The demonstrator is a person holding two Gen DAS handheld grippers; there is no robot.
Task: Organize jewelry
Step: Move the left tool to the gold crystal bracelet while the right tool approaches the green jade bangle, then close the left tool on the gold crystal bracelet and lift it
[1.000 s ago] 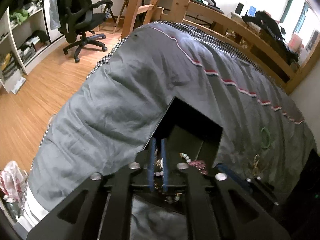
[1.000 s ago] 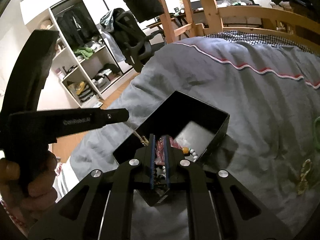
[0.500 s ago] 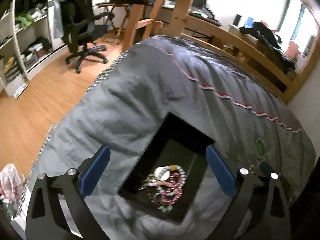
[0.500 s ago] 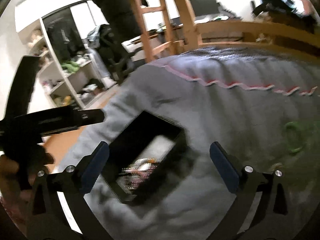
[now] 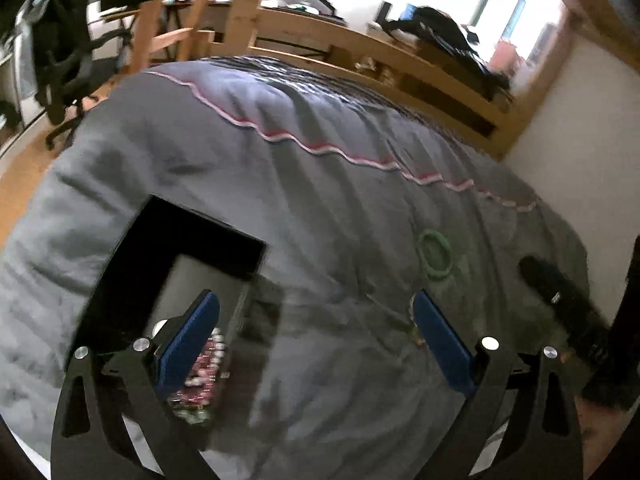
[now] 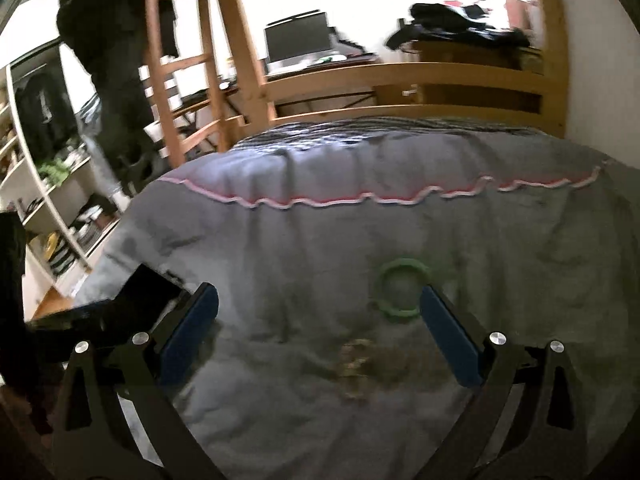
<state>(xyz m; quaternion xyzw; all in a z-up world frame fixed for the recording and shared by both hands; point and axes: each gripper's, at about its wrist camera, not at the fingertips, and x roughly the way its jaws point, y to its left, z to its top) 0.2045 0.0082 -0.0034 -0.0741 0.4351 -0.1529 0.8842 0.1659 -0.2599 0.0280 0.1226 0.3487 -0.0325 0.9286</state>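
Note:
A black open box (image 5: 188, 240) lies on the grey bedcover, with pink and white bead strings (image 5: 204, 364) heaped in it behind my left finger. My left gripper (image 5: 314, 320) is open and empty, over the cover just right of the box. A green ring bracelet (image 5: 434, 254) lies further right. In the right wrist view the green bracelet (image 6: 400, 290) sits just ahead of my open, empty right gripper (image 6: 318, 316), touching its right finger's outline. A gold-coloured chain piece (image 6: 358, 364) lies blurred between the jaws. The box corner (image 6: 150, 292) shows at left.
The grey cover (image 5: 320, 184) with a red-and-white trim fills the bed, framed by a wooden rail (image 6: 400, 76). A ladder (image 6: 172, 60) and shelves (image 6: 44, 184) stand left. The other gripper's black body (image 5: 560, 300) reaches in at right.
Both grippers opened wide and let bead jewellery drop into the box. Both then swung right across the cover; the right one now faces the green bracelet and gold chain.

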